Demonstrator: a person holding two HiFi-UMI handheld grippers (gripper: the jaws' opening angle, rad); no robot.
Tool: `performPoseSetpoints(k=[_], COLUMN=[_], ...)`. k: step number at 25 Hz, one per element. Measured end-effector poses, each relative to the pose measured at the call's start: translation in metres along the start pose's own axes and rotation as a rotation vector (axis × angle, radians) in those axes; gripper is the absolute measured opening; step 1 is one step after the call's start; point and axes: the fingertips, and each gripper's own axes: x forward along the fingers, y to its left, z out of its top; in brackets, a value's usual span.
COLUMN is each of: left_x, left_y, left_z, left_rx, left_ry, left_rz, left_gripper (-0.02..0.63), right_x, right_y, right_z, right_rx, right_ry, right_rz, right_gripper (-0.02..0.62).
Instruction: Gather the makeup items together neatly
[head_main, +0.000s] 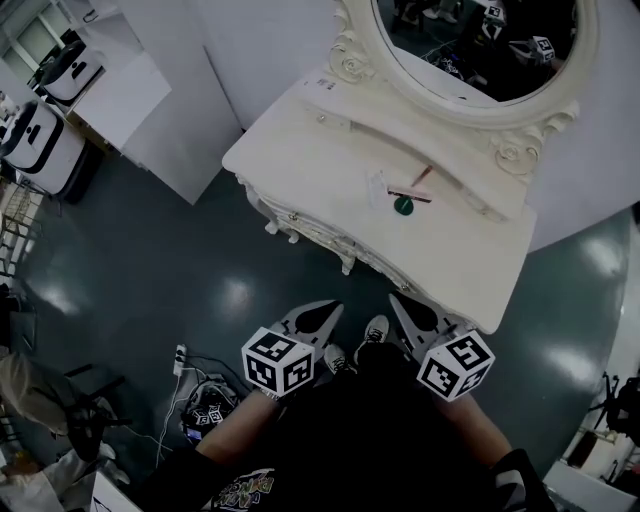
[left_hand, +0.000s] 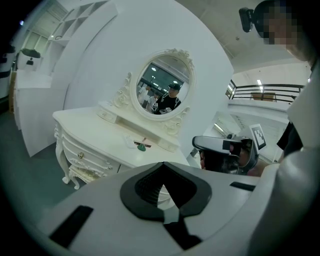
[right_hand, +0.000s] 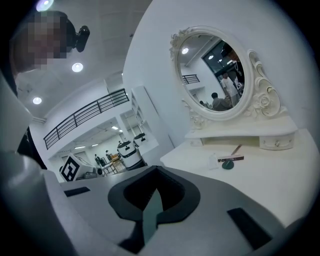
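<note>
On the white dressing table (head_main: 330, 170) lie a small green round item (head_main: 403, 207), a dark slim stick (head_main: 409, 195), a pinkish pencil-like stick (head_main: 421, 177) and a pale clear tube (head_main: 375, 188). They sit close together near the mirror shelf. The same cluster shows in the left gripper view as the green item (left_hand: 142, 147) and in the right gripper view as the green item (right_hand: 227, 164). My left gripper (head_main: 322, 318) and right gripper (head_main: 407, 310) hang low in front of the table, both shut and empty, well short of the items.
An oval mirror (head_main: 480, 40) in an ornate frame stands at the table's back. White cabinets (head_main: 40, 140) stand far left. Cables and a power strip (head_main: 195, 385) lie on the dark floor by the person's feet. A white partition (head_main: 190, 90) stands left of the table.
</note>
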Motion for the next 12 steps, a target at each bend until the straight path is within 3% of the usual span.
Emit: performPoseSetpoints(k=[12], left_x=[0.045], left_y=[0.006], left_z=[0.016], left_rx=[0.011], left_ry=[0.035], left_rz=[0.036], left_gripper=[0.008], right_x=[0.003], right_y=[-0.046], right_z=[0.023], right_rx=[0.014], right_ry=[-0.003], right_rz=[0.006], right_gripper=[0.028])
